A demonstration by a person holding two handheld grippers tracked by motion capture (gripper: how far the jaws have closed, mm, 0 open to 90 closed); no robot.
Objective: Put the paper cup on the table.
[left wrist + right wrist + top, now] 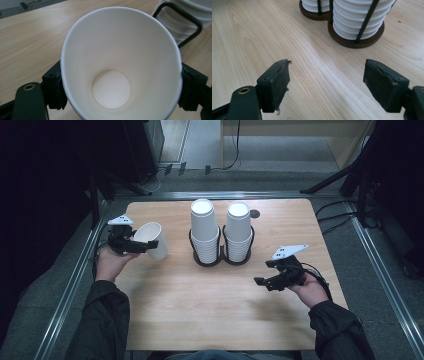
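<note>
- At the near edge of the high view, two dark sleeves [102,320] come in from the bottom, one hand to each gripper, over a light wooden table [200,305].
- The right gripper [263,281] hangs over the right part of the table, nearer the person than the cup stands. Its jaws stand well apart with nothing between them; in the right gripper view only bare wood grain lies between the two black pads [277,82].
- The left gripper [148,244] sits at the table's left side, a little farther out than the right one, its grey three-cornered plate [120,220] on top.
- Its jaws are clamped on a single white paper cup [152,239], one pad [53,87] on each side of the cup wall. The cup is tilted, its open mouth turned toward the gripper's camera, so the left gripper view looks straight down inside to its round bottom [111,89].
- The held cup is just to the left of the stands and apart from them.
- Farther out, at the table's middle, a dark double cup holder [221,259] with thin black uprights carries two tall stacks of white cups, the left stack [204,227] and the right stack [238,230], side by side.
- Beyond the stacks, a small dark round spot [255,213] marks the table near its far edge.
</note>
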